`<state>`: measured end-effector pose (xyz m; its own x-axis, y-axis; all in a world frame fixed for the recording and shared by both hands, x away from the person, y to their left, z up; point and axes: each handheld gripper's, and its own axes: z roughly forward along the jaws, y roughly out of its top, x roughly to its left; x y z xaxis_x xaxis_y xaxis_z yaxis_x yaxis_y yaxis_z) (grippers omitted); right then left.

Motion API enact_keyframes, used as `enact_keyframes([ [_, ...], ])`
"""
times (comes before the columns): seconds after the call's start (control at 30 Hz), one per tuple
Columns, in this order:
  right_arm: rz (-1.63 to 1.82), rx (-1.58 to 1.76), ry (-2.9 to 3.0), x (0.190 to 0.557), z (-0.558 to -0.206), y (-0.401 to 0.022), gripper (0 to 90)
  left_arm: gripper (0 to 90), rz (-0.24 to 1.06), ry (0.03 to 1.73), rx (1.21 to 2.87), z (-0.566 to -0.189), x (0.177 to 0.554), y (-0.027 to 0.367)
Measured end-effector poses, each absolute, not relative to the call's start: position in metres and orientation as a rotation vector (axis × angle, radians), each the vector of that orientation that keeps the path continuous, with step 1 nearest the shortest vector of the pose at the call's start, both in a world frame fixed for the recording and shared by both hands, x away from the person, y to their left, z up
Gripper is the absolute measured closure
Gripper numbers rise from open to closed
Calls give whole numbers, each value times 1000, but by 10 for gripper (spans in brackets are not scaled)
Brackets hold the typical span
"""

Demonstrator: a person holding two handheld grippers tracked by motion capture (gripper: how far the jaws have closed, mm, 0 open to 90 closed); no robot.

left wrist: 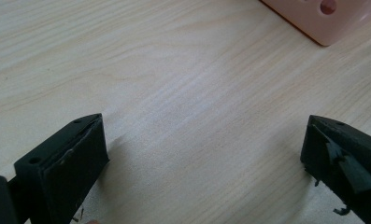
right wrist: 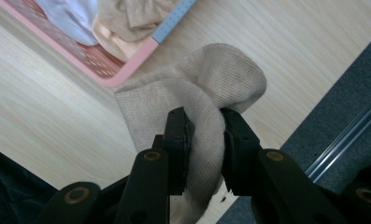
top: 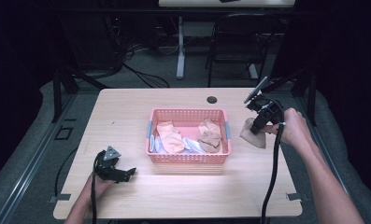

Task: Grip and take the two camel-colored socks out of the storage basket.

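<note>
A pink basket [top: 189,114] stands at the middle of the table with several socks in it: peach, white and tan. To its right, my right gripper [top: 258,127] is shut on a beige sock [top: 250,135] that hangs just above the table. In the right gripper view the beige sock [right wrist: 192,98] is pinched between the two pads, folded over them. My left gripper [top: 127,173] rests on the table at the front left, jaws open and nothing between them; in its own view the open gripper [left wrist: 204,158] faces bare wood and a corner of the basket [left wrist: 323,18].
The table's right edge [top: 286,154] lies close to the right gripper, with grey floor beyond. A round cable hole [top: 211,99] sits behind the basket. A chair and desk legs stand beyond the far edge.
</note>
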<state>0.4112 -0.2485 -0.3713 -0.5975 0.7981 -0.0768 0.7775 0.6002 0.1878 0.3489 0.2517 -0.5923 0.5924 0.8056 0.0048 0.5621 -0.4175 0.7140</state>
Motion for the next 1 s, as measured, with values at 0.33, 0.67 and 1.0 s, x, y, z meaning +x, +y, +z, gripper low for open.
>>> enact_keyframes([
  [0.33,173,1393,2623,412,-384,-274,735,3,460,1078,2140,-592,349,252],
  [0.67,153,1478,2592,418,-402,-297,735,3,461,1075,2142,-592,349,252],
  [1.0,135,1522,2595,424,-424,-306,729,3,462,1075,2143,-592,349,252],
])
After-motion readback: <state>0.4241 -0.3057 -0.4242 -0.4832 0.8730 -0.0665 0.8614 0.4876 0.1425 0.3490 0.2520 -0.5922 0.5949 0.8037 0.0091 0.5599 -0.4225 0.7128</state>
